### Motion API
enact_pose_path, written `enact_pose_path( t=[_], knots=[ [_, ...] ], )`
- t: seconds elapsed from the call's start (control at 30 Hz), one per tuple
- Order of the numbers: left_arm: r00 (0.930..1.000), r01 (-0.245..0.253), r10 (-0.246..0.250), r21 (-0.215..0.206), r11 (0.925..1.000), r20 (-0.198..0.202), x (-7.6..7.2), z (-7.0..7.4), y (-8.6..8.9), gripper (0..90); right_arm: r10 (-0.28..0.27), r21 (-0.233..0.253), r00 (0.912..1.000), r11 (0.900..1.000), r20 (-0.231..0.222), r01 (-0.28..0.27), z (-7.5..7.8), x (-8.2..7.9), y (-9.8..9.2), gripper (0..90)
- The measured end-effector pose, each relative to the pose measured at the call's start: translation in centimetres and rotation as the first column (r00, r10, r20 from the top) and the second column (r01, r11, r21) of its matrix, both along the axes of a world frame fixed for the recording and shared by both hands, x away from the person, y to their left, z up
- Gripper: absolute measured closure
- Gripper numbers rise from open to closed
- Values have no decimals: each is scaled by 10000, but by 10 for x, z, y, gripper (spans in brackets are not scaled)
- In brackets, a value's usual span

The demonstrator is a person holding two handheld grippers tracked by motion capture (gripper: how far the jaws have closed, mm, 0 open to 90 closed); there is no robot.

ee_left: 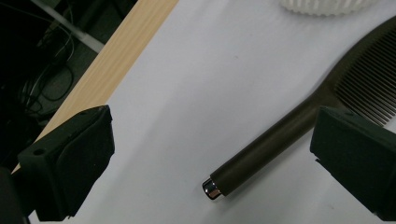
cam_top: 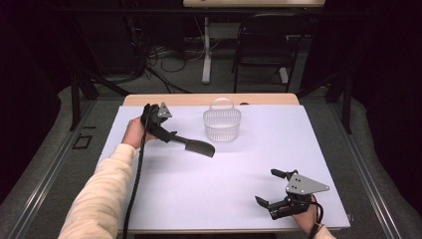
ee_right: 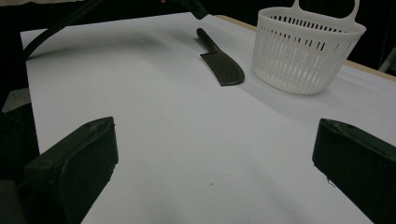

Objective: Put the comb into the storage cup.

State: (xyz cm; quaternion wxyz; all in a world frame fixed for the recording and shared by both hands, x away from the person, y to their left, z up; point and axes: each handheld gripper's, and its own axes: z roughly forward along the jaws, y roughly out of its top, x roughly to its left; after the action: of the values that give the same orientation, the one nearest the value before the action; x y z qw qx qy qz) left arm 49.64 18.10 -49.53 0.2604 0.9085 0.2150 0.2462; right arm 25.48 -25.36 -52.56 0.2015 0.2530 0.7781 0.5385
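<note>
White sheeting (cam_top: pixel 199 189) covers the table in front of you, with a strip of bare wood (cam_top: pixel 209 99) showing along its far edge and a dark room of cables and a chair (cam_top: pixel 263 45) beyond. Take the white slatted basket (cam_top: pixel 222 124) as your landmark: it stands upright near the far middle of the sheet, its loop handle up.

Just to the left of the basket and a little nearer you lies a dark comb (cam_top: pixel 196 146), flat on the sheet, its broad toothed head pointing toward the basket side and its round handle running away from it. In your left gripper view the handle ends in a small shiny cap (ee_left: pixel 211 188).

Your left gripper (cam_top: pixel 166 130) sits left of the basket, at the handle end of the comb. Its jaws are spread wide, with the handle lying between them and neither pad touching it.

Your right gripper (cam_top: pixel 271 186) is well apart from the basket, toward the near right corner of the sheet. Its jaws are spread too, with nothing between them but bare sheet.
</note>
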Motion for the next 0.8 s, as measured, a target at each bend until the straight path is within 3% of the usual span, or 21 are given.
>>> enact_pose_path(
  t=[0.2, 0.4, 0.53, 0.8],
  knots=[
    [9973, 720, -715, 353, 9968, -159, -2, 3, -3, 0, 24, -10, 10000, 10000, 2, -24, 0, 0, 0, 0],
    [9896, 1435, -1421, 857, 9859, -215, -4, 4, -7, 0, 40, -13, 10000, 10000, -42, -40, 0, 0, 0, 0],
    [9821, 1880, -1868, 1449, 9714, -224, -5, 5, -13, 0, 60, -17, 10000, 10000, -63, -60, 0, 0, 0, 0],
    [9631, 2681, -2559, 2177, 9385, -832, -5, 0, -25, 0, 90, 36, 9999, 10000, -82, -90, 0, 0, -1, 0]
  ],
)
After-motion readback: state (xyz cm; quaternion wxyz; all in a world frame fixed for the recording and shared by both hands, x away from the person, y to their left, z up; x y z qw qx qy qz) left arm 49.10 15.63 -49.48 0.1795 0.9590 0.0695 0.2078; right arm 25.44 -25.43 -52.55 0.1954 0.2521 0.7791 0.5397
